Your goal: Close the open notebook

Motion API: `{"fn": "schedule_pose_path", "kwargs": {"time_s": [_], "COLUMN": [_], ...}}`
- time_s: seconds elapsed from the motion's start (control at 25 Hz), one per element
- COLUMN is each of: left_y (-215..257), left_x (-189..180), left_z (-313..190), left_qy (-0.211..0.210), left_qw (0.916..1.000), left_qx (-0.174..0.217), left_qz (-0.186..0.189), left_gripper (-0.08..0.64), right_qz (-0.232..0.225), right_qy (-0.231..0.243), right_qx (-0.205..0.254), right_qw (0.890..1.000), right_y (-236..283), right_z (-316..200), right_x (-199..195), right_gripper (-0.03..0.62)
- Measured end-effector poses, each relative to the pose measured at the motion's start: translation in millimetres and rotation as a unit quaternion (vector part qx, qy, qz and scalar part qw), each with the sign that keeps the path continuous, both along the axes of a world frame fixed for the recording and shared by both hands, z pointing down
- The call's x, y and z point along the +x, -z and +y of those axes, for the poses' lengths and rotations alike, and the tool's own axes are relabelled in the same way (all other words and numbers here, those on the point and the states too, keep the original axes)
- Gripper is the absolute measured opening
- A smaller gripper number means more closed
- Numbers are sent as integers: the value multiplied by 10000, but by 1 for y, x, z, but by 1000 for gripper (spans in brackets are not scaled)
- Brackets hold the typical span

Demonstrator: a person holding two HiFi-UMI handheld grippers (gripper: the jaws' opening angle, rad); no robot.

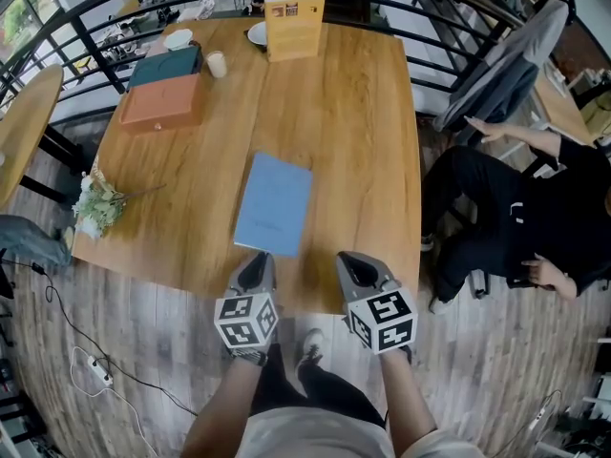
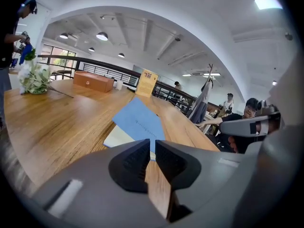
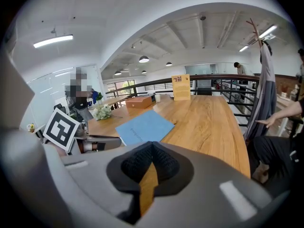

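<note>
The notebook point(image 1: 274, 203) lies flat on the wooden table point(image 1: 368, 141), its blue cover up and cream page edges showing at its near left side point(image 2: 116, 136). It also shows in the right gripper view point(image 3: 145, 126). My left gripper point(image 1: 258, 258) hovers at the table's front edge, just short of the notebook's near end. Its jaws point(image 2: 152, 148) stand a narrow gap apart with nothing between them. My right gripper point(image 1: 355, 260) is beside it, right of the notebook's near corner, its tips point(image 3: 152, 146) meeting on nothing.
At the far left of the table are a brown box point(image 1: 160, 103), a teal case point(image 1: 164, 65) and a cup point(image 1: 217, 63). A yellow sign stand point(image 1: 294, 27) stands at the back, flowers point(image 1: 98, 208) at the left edge. A person point(image 1: 516, 208) sits to the right.
</note>
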State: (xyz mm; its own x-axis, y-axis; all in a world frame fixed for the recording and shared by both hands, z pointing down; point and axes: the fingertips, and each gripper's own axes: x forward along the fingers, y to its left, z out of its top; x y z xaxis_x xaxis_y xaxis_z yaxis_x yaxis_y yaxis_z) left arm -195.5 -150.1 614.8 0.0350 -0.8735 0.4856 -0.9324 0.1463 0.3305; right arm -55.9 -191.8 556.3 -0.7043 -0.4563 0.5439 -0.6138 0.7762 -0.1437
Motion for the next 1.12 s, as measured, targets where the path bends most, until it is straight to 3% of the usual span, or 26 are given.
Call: {"fn": "schedule_pose_path", "kwargs": {"time_s": [0.2, 0.48, 0.64, 1.12], "left_y": [3, 11, 0, -37], "left_x": [-5, -14, -26, -38], "left_z": [2, -12, -25, -34], "left_qy": [-78, -472, -626, -1009], "left_qw": [9999, 9960, 9908, 9783], "left_qx": [-14, -44, -373, -1299], "left_qz": [-150, -763, -1143, -1258], "left_gripper": [8, 8, 8, 8], "right_qz": [-30, -73, -49, 29], "right_qy": [8, 34, 42, 5], "right_qx": [35, 49, 25, -146], "right_qw": [10000, 10000, 10000, 9999], "right_y": [6, 14, 17, 14], "right_z": [-1, 1, -2, -16], "right_x": [-1, -5, -8, -23], "right_gripper": [0, 0, 0, 0]}}
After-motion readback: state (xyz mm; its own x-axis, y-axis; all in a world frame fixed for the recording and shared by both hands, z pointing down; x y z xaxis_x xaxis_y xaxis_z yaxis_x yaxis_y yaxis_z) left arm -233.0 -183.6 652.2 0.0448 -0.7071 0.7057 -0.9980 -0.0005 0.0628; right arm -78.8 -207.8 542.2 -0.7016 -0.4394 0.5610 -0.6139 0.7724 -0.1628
